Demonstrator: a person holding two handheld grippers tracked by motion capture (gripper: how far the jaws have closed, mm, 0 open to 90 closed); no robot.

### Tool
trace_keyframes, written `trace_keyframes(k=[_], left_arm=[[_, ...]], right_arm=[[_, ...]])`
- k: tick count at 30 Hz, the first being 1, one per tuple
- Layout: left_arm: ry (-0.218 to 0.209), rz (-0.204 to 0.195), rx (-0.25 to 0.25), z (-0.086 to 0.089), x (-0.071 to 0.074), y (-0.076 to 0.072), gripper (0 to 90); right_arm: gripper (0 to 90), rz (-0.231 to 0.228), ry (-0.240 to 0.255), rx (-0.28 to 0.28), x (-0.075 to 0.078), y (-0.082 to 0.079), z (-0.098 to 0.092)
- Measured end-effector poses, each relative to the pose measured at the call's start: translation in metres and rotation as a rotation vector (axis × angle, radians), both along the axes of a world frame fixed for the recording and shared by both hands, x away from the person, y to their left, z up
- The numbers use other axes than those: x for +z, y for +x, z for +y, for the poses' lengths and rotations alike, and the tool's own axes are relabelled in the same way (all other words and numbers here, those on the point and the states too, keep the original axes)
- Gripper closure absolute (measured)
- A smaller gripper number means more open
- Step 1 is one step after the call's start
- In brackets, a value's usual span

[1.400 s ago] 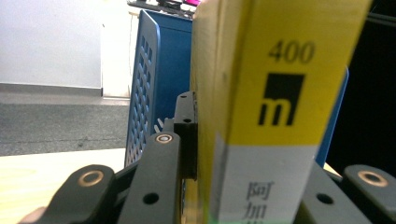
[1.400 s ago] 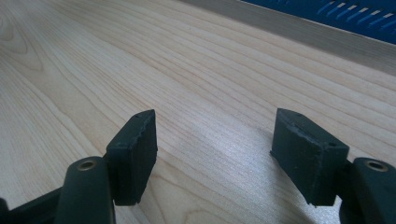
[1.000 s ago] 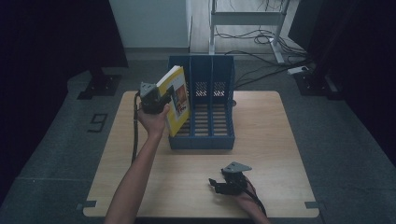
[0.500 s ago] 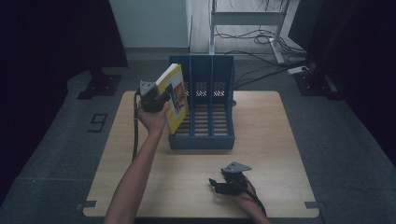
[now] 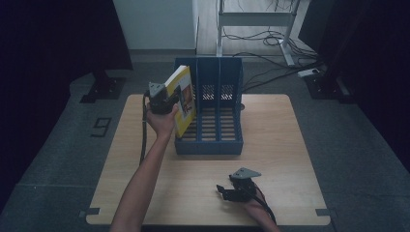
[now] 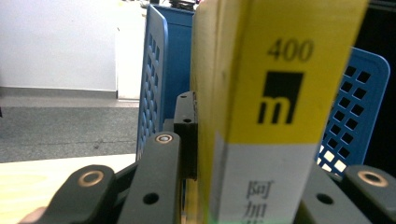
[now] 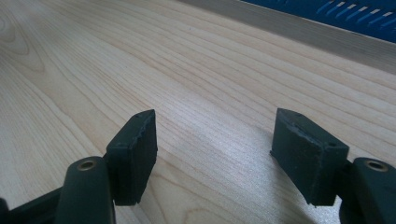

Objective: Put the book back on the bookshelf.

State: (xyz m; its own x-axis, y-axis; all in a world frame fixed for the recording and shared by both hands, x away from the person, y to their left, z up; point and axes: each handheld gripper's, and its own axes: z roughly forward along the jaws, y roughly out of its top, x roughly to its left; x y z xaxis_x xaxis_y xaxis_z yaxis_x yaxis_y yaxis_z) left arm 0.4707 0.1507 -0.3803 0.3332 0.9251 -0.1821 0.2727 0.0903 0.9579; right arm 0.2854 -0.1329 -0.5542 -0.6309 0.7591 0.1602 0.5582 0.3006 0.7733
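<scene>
A yellow book (image 5: 185,101) with a white band on its spine (image 6: 275,93) is held upright, slightly tilted, above the left end of a blue three-slot file rack (image 5: 208,147). My left gripper (image 5: 169,99) is shut on the book from its left side, and the jaws clamp both covers (image 6: 252,186). The rack's perforated blue walls (image 6: 152,84) rise just behind the book. My right gripper (image 5: 222,189) rests on the table near the front edge, open, with bare wood between its pads (image 7: 215,140).
The light wooden table (image 5: 275,125) has free room to the right of the rack and in front of it. Behind the table are a dark floor, cables and a white desk frame (image 5: 251,19).
The left hand has barely shifted the book, which stays above the rack's left end. The right gripper has not moved.
</scene>
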Motion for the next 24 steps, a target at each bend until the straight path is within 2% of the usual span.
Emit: trace_keyframes(k=[10,18,24], left_arm=[[0.025,-0.011,0.003,-0.007,0.000,0.004,75.4],[0.023,-0.018,0.007,-0.011,0.001,0.006,75.4],[0.035,-0.018,0.025,-0.015,-0.004,0.010,75.4]], right_arm=[[30.6,0.001,0.000,-0.002,0.000,0.000,0.000],[30.6,0.002,0.000,-0.004,0.000,0.000,0.000],[30.6,0.002,0.003,-0.006,0.000,-0.001,-0.001]])
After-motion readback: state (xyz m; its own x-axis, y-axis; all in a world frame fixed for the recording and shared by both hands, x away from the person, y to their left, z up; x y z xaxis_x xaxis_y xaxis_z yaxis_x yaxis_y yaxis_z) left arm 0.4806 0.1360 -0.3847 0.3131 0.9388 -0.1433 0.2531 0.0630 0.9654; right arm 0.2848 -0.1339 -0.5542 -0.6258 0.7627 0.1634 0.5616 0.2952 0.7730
